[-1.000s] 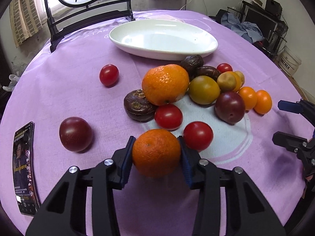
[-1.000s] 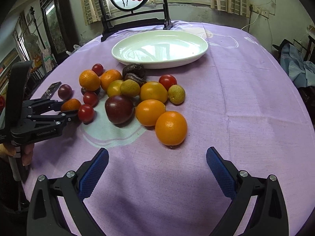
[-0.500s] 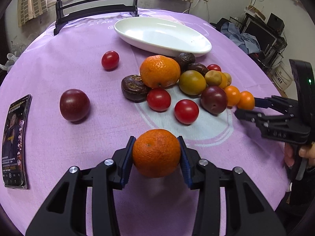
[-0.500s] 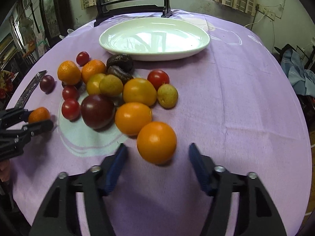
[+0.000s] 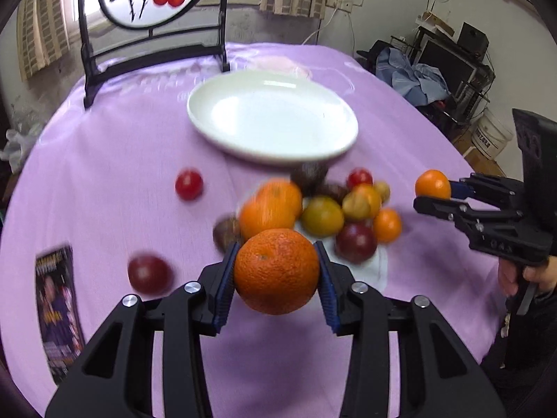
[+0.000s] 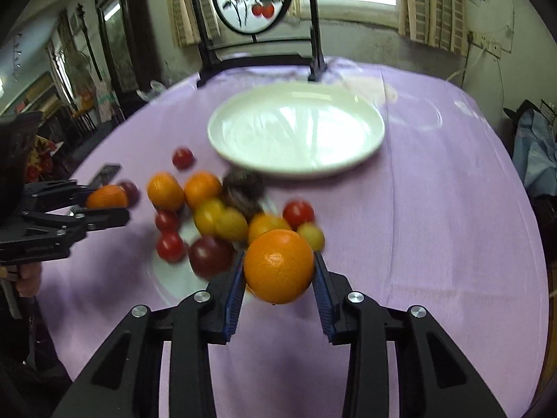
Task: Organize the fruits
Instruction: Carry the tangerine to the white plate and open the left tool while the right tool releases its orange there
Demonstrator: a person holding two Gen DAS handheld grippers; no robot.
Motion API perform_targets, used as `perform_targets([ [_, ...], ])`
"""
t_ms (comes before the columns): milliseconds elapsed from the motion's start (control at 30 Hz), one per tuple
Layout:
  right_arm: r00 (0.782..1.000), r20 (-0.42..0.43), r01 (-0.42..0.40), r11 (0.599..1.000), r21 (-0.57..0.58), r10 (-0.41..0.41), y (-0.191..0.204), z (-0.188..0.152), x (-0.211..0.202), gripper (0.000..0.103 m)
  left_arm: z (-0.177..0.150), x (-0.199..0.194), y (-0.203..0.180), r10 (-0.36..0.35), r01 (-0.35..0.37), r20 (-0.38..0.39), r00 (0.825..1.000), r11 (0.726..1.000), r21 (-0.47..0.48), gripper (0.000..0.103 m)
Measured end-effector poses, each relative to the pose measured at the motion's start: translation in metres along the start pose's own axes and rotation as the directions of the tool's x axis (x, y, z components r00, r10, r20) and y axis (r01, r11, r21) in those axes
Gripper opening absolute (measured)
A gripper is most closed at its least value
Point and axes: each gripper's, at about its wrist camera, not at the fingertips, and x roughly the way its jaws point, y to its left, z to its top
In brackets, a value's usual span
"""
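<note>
Left tongs [image 5: 276, 271] clamp a rough, deep-orange mandarin [image 5: 276, 271]; right tongs [image 6: 278, 267], just closing, grip a smoother, paler orange [image 6: 278, 266].

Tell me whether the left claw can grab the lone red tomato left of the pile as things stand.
Probably not yet: the left claw is already shut on an orange. The cloth around the red tomato is bare, so the path is free once that orange is set down, perhaps on the white plate.

Phone [image 5: 57, 313] flat near-left on purple cloth [image 5: 115, 160]. Black chair [image 5: 153, 35] with round painted panel at far edge. Bucket [image 5: 492, 137] far right.
</note>
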Motion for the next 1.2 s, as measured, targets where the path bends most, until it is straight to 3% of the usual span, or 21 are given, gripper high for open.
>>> perform_targets([
  [200,0.997,0.060,0.047,0.998,-0.036,-0.045,0.005,0.057,0.032,0.037,0.084,0.038,0.000,0.078,-0.077,0.017,0.997,0.996,-0.038,0.041],
  [300,0.998,0.011,0.060,0.998,-0.005,-0.060,-0.006,0.072,0.065,0.037,0.111,0.077,0.007,0.120,-0.123,-0.040,0.992,0.988,-0.089,0.041],
  [433,0.996,-0.034,0.078,0.996,0.041,-0.077,-0.021,0.077,0.099,0.038,0.123,0.121,0.015,0.140,-0.154,-0.121,0.983,0.981,-0.118,0.041],
  [533,0.996,-0.055,0.072,0.996,0.061,-0.068,-0.027,0.075,0.113,0.038,0.123,0.136,0.015,0.135,-0.153,-0.143,0.980,0.981,-0.122,0.042],
  [567,0.996,-0.060,0.065,0.996,0.066,-0.061,-0.028,0.074,0.114,0.042,0.123,0.140,0.013,0.131,-0.151,-0.154,0.979,0.981,-0.123,0.043],
  [600,0.997,-0.057,0.058,0.996,0.071,-0.054,-0.029,0.073,0.114,0.056,0.122,0.143,0.013,0.130,-0.152,-0.166,0.977,0.980,-0.125,0.044],
  [667,0.998,-0.014,0.064,0.996,0.067,-0.063,-0.029,0.072,0.103,0.065,0.122,0.140,0.011,0.134,-0.154,-0.159,0.978,0.980,-0.125,0.054],
  [700,0.998,-0.005,0.066,0.996,0.060,-0.066,-0.029,0.073,0.099,0.065,0.122,0.133,0.009,0.148,-0.164,-0.136,0.980,0.979,-0.120,0.065],
  [767,0.998,0.011,0.053,0.997,0.064,-0.054,-0.030,0.072,0.089,0.065,0.120,0.115,0.003,0.176,-0.183,-0.078,0.981,0.978,-0.098,0.077],
  [900,0.999,0.019,0.044,0.998,0.053,-0.045,-0.027,0.068,0.073,0.066,0.103,0.077,-0.003,0.221,-0.221,-0.006,0.975,0.974,-0.056,0.085],
  [1200,0.995,0.038,0.091,0.996,-0.010,-0.091,-0.011,0.030,0.030,0.070,0.035,0.020,0.018,0.241,-0.237,0.026,0.970,0.966,-0.105,0.091],
])
